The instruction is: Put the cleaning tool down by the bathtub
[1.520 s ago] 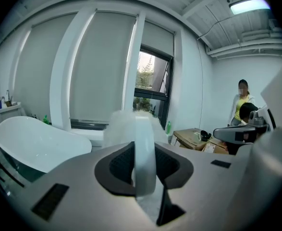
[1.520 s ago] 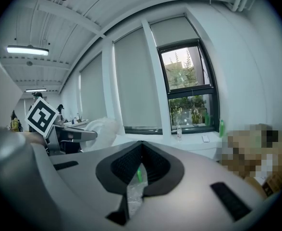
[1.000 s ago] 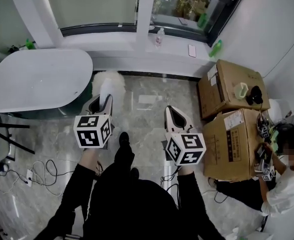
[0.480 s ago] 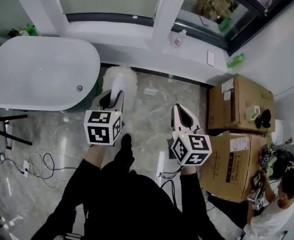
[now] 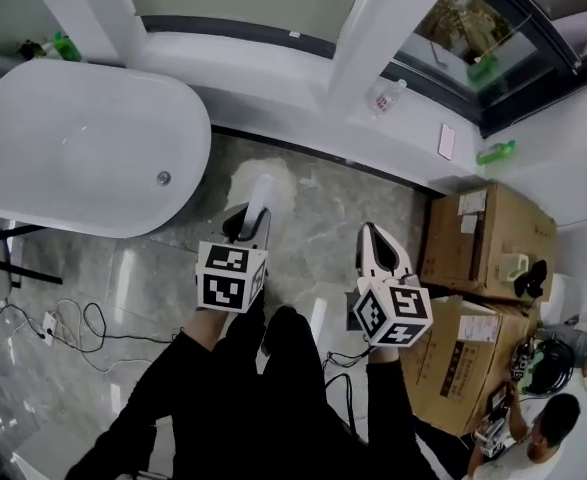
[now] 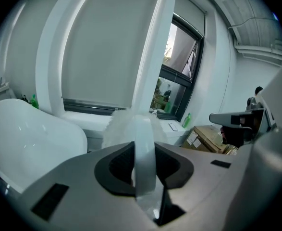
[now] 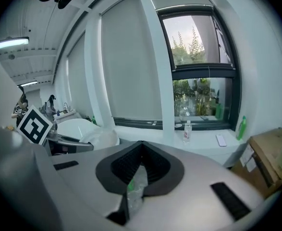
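The cleaning tool is a duster with a fluffy white head [image 5: 259, 182] and a pale flat handle [image 6: 144, 150]. My left gripper [image 5: 250, 212] is shut on that handle, and the head sticks out ahead of the jaws [image 6: 127, 124]. It hangs over the marble floor just right of the white bathtub [image 5: 178, 183], whose rounded end also shows in the left gripper view [image 6: 32, 138]. My right gripper [image 5: 371, 231] is held level beside it, further right, jaws together and holding nothing. In the right gripper view [image 7: 140, 163] the bathtub [image 7: 78, 125] lies far left.
Two cardboard boxes [image 5: 488, 238] [image 5: 463, 353] stand right of the right gripper. The white window sill [image 5: 303, 68] carries a clear bottle [image 5: 385, 96], a phone [image 5: 446, 140] and a green bottle [image 5: 495, 153]. Cables [image 5: 68, 328] lie on the floor at left. A person [image 5: 538, 443] sits at the lower right.
The bathtub and sill have come nearer in the head view. Both grippers sit a little lower and further right, the duster still in the left one, its head now by the tub's right end.
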{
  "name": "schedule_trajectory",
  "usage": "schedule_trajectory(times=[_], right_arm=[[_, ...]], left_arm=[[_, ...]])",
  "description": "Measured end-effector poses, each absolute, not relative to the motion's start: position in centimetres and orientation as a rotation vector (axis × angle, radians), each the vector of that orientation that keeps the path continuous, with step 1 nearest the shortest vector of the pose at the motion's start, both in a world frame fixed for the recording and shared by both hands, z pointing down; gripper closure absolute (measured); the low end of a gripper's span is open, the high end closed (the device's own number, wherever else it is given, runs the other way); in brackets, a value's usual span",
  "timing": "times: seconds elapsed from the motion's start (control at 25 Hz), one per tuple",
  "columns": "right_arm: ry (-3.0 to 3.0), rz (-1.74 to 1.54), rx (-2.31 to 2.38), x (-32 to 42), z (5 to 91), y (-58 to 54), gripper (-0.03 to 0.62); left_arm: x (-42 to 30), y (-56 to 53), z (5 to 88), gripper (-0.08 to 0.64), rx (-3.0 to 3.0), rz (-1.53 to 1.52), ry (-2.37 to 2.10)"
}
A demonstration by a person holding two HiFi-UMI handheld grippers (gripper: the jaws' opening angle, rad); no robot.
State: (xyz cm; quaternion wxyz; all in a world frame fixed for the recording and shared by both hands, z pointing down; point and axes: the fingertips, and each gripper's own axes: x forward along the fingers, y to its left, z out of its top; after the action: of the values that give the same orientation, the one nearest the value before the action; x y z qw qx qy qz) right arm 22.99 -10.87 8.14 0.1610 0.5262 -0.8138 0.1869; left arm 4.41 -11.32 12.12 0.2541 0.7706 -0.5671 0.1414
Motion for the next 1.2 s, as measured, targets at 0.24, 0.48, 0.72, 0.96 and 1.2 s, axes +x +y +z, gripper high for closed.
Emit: schedule_trajectory(times=[0.24, 0.48, 0.72, 0.96, 1.2], right_arm=[[-2.332, 0.54, 1.41, 22.4, 10.8, -14.3, 0.592], [-2.347, 0.6, 1.238, 20.5, 14.9, -17.1, 0.592], [-2.384, 0.604, 1.031, 17.8, 20.5, -18.7, 0.592], [-2.391, 0.593, 0.868, 14.5, 27.4, -19.7, 0.592], [-2.399, 0.555, 0.735, 11.8, 34.4, -19.8, 0.592]], left_arm=[[4.0, -12.1, 17.0, 0.466, 1.98, 0.406, -1.552], [2.5, -12.4, 22.3, 0.466, 1.802, 0.422, -1.647], [0.2, -10.7, 28.5, 0.466, 1.627, 0.433, -1.738], [-3.2, -8.6, 35.6, 0.466, 1.448, 0.388, -1.829], [-5.9, -6.7, 42.9, 0.466, 1.315, 0.349, -1.882]])
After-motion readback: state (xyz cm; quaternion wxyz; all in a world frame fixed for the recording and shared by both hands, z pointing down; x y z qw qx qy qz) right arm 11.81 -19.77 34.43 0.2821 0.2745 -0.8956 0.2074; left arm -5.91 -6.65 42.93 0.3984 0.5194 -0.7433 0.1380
